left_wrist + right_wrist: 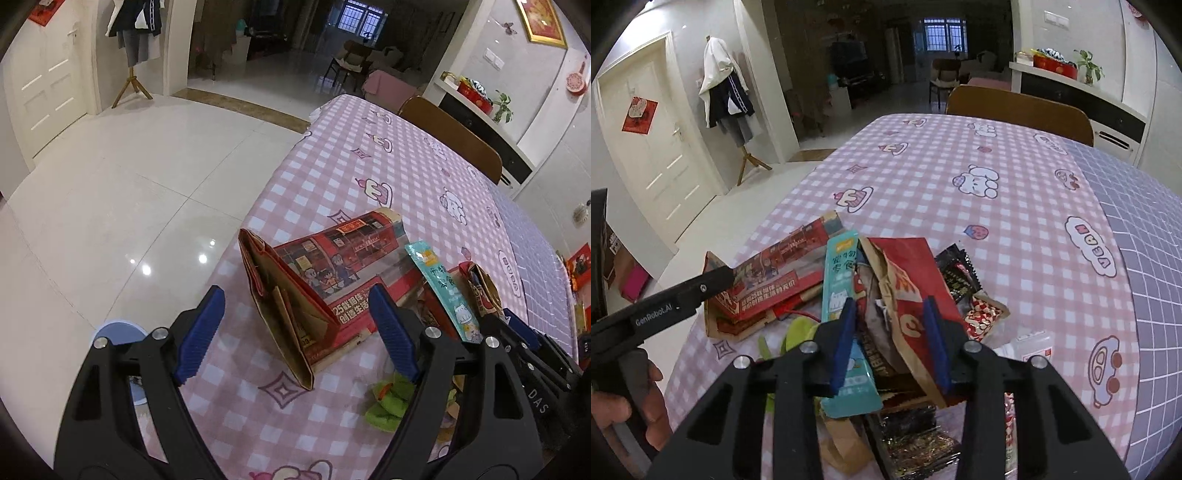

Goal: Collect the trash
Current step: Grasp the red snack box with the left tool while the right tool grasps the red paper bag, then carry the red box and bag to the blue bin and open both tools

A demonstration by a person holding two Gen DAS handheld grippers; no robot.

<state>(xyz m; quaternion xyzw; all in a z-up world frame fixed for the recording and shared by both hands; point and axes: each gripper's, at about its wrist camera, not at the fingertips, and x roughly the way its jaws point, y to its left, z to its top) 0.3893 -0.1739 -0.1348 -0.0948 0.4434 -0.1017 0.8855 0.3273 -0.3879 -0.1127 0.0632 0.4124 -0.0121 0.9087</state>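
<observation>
The trash pile [908, 295] sits low in the middle of the frame, on the counter [960, 166]. The right tool [892, 339] pinches a red paper bag [916, 291] and blue packet [842, 291]; the thin packet might slip out. The left tool [295, 332] is wide open around a red carton [332, 273], holding nothing; a bump could push it off the edge.

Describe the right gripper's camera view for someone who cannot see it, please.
The right gripper has its blue fingers around a bunch of wrappers: a teal snack sachet and a red and brown paper bag. They sit in a trash pile on a pink checked tablecloth; the left gripper reaches in beside a flattened red carton.
</observation>
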